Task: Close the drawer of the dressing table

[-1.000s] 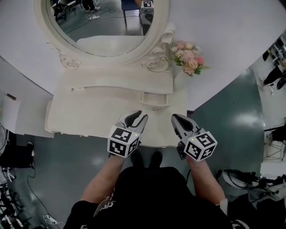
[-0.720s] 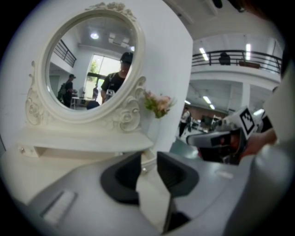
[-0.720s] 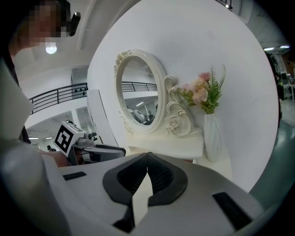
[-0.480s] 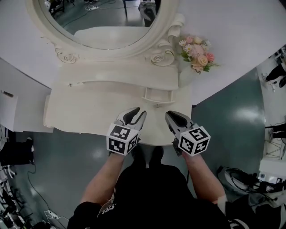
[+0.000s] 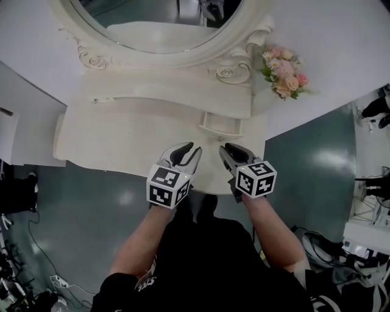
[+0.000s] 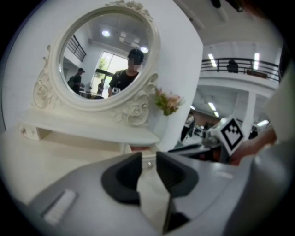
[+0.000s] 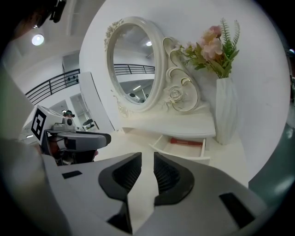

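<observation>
**mk:** Drawer [image 5: 222, 124] check on your dressing table [image 5: 116, 143], anyone? Looks open to me

**jo:** Yep, it's open. Going across from your left: the big oval mirror [image 5: 152, 15] sits at the back over the cream table top, with a long raised shelf [image 5: 170, 100] under it. Your left gripper [image 5: 190, 148] hangs over the front edge of the table, about the middle. In the left gripper view its jaws stand a narrow slit apart with nothing in them. You can see the table top through the gap, plus what looks like the drawer's little knob [image 6: 149, 164]

**mk:** And the right one?

**jo:** Your right gripper [image 5: 228, 148] is just beside the left one, tips angled in toward it. Its jaws have just been opening and there's a clear gap now, with nothing between the pads, only bare table behind. The drawer is just past those tips. It's a small one pulled out from under the right end of the shelf, near your right gripper but not touching it as far as I can see. The right gripper view looks into it, and a red thing [image 7: 185, 142] lies along the back. Just right of the drawer stands a white vase [image 7: 226, 115] with pink flowers [image 5: 283, 67], at the table's right end against the white wall. Teal floor [image 5: 304, 158] past that
</observation>
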Available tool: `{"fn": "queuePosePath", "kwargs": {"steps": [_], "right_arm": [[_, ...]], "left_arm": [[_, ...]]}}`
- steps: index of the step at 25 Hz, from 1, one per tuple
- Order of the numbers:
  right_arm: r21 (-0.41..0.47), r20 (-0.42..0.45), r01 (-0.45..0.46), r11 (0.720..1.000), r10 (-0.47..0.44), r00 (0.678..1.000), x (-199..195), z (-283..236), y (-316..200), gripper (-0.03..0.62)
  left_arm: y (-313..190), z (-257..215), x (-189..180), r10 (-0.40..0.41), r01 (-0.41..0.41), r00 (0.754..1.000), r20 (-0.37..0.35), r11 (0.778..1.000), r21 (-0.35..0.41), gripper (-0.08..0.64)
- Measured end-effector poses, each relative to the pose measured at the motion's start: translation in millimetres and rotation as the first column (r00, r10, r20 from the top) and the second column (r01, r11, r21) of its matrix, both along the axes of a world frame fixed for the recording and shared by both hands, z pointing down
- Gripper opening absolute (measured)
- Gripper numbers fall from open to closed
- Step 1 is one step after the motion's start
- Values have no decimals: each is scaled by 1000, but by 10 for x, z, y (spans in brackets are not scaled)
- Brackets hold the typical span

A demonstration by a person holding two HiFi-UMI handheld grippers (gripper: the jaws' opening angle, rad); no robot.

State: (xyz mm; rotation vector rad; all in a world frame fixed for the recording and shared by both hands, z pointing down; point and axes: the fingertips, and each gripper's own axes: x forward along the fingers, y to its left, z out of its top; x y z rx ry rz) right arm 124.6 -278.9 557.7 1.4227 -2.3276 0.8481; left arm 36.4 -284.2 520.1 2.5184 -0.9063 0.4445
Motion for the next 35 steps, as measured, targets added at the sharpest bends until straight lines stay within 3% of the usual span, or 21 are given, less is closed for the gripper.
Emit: {"fn": "queuePosePath", "kwargs": {"steps": [8, 14, 22, 35], "right_arm": [[-54, -33, -12, 998, 10, 999, -17, 285, -133, 137], [-108, -73, -26, 994, 18, 997, 16, 539, -205, 146], [-143, -119, -76, 987, 59, 991, 115, 785, -300, 143], [-157, -161, -119, 980, 94, 983, 84, 961, -369, 84]], "left_arm": [[-60, 53, -157, -40, 41, 999, 13, 999, -14, 98], [-81, 103, -233, -53, 54, 998, 36, 998, -21, 91], [-88, 144, -298, -70, 72, 996, 48, 997, -38, 75], [-62, 253, -443, -81, 85, 994, 67, 995, -60, 55]]}}
